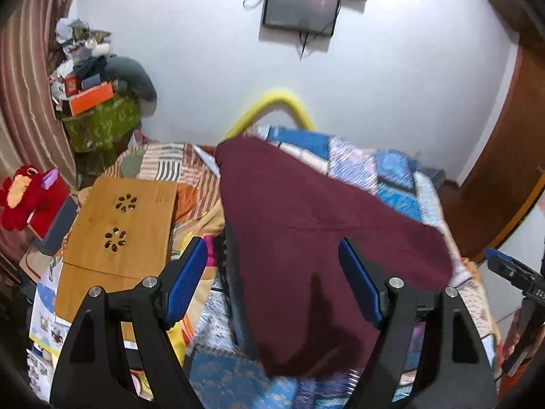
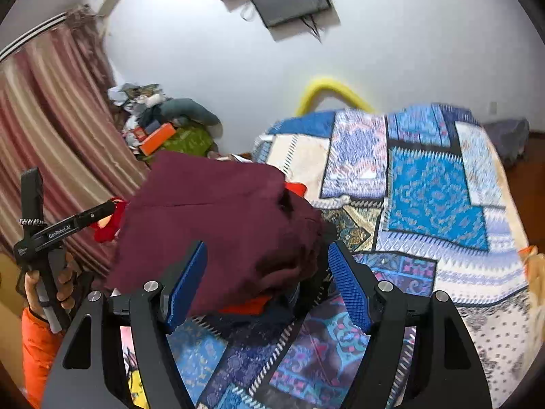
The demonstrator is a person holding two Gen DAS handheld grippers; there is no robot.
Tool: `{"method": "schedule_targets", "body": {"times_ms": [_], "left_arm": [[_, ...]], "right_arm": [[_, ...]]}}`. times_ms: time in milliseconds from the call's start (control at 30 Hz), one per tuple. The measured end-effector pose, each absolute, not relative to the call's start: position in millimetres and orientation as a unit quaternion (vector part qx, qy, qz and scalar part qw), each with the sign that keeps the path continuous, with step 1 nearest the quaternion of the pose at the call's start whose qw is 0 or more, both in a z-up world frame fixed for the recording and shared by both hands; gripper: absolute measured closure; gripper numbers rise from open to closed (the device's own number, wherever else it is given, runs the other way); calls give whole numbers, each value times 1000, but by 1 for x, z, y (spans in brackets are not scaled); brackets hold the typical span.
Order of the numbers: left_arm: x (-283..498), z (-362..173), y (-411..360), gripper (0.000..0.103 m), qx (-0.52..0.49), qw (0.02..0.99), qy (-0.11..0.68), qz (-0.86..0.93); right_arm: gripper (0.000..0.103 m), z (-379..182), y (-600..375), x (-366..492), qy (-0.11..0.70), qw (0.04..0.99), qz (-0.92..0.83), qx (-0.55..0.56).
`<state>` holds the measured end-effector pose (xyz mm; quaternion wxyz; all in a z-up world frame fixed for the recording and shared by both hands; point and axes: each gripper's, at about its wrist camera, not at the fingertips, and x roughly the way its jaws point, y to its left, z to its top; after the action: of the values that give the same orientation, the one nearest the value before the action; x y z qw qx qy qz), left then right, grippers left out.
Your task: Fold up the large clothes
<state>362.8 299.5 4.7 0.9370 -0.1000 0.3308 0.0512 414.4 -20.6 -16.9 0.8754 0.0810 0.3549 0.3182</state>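
A large maroon garment (image 1: 323,238) lies folded on the patchwork bedspread (image 1: 391,170), on top of a darker pile whose edge shows at its left. My left gripper (image 1: 274,272) is open just above its near part, jaws wide, holding nothing. In the right wrist view the same maroon garment (image 2: 218,225) sits on a pile with an orange layer (image 2: 248,305) under it. My right gripper (image 2: 267,283) is open, its jaws either side of the garment's near edge, not closed on it. The left gripper's body (image 2: 68,228) shows at the left, held by a hand.
A wooden lap table (image 1: 115,225) lies on the bed at the left, with a red plush toy (image 1: 24,197) beyond it. A cluttered stand with an orange box (image 1: 92,97) is in the corner by striped curtains (image 2: 51,136). A yellow tube (image 1: 272,109) arches behind the bed.
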Motion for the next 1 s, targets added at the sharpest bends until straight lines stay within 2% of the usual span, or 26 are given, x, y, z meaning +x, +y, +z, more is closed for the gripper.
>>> {"method": "schedule_targets", "body": {"times_ms": [167,333,767,833,900,1000], "left_arm": [[297,54,256,24,-76,956,280,33],[227,81,211,24,-57,975,213,21],[81,76,129,24,-26,997,31,72],[69,73,122,24,-24,997,18,73],[59,70,117,22,-22,996,8,82],[45,66,109,9,-23,996,1,87]], "right_arm": [[33,22,-29,366,303,882,355,68],[33,45,-37,311,248,890,378,57],[32,85,-66,177,75,917,390,39],[30,83,-67,166,58,923,379,31],[21,80,-66,158,45,929,367,21],[16,73,-62,151,36,936,351,13]]}}
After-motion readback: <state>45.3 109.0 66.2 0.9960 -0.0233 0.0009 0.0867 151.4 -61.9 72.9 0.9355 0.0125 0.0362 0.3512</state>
